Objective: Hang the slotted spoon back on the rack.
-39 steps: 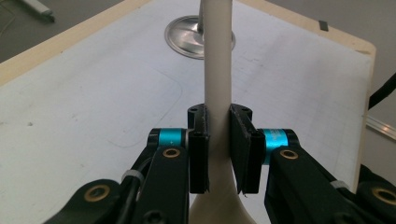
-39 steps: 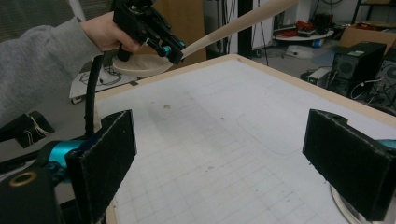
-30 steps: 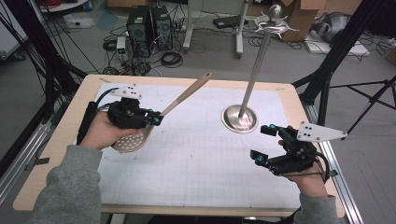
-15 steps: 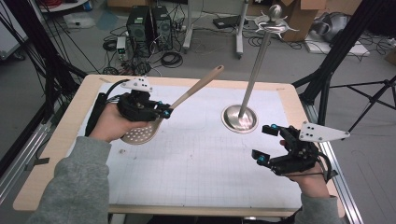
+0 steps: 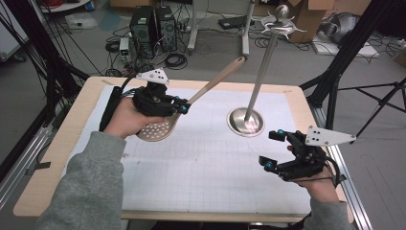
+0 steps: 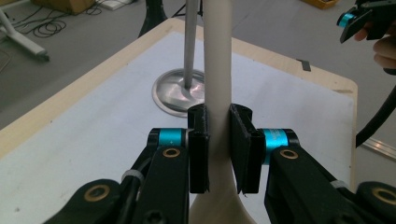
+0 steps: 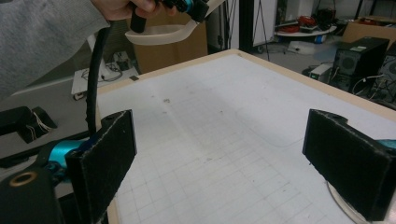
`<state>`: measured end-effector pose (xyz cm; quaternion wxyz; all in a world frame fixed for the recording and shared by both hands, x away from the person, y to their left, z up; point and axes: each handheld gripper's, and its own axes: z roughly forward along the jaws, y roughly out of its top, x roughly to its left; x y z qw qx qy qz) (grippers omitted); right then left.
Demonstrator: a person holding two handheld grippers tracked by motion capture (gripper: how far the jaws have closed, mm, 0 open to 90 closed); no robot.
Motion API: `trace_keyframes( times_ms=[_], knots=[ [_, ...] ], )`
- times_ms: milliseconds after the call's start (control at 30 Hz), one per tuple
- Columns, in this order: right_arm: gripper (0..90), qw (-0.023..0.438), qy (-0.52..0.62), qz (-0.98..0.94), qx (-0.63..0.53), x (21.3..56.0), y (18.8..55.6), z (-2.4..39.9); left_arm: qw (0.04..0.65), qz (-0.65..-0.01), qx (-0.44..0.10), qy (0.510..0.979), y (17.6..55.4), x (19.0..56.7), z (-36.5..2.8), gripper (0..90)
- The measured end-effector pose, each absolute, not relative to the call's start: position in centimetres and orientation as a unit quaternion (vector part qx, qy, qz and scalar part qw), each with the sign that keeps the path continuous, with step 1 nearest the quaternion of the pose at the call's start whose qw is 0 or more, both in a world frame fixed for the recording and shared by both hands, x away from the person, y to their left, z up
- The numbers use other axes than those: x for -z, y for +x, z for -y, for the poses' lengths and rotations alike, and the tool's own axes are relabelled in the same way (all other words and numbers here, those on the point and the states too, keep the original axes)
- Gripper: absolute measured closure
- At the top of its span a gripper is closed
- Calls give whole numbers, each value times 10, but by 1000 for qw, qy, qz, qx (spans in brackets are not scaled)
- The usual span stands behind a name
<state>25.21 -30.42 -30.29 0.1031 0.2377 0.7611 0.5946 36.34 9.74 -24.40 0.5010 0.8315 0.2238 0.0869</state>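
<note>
- The left tool (image 5: 179, 106) was clenched on the pale handle of the skimmer spoon (image 5: 158, 128); in the left gripper view both black pads pressed the handle (image 6: 217, 88) from either side, just above where it widens into the bowl.
- Compared with a second before, the spoon had left the table (image 5: 62, 143): its perforated bowl hung above the mat near the far-left corner, and the handle tip pointed up and away, higher and nearer the stand (image 5: 246, 120) than before.
- That lift suggested the carrying step was under way, probably towards the hooks at the top of the stand's pole; the spoon was not yet hung.
- The right tool (image 5: 270, 149) was released, its jaws wide apart with nothing between them, held over the mat near the right edge, where it had been a second earlier.
- The stand's round base rested on the table towards the far-right corner, well apart from both tools.
</note>
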Motion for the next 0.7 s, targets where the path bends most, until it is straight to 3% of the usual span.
trace_keyframes(
  times_ms=[700],
  knots=[
    [89, 115, 242, -767, -583, 305, 254, 310, 512, -187, -102, 832, 378, 212, -95, 778]
  ],
)
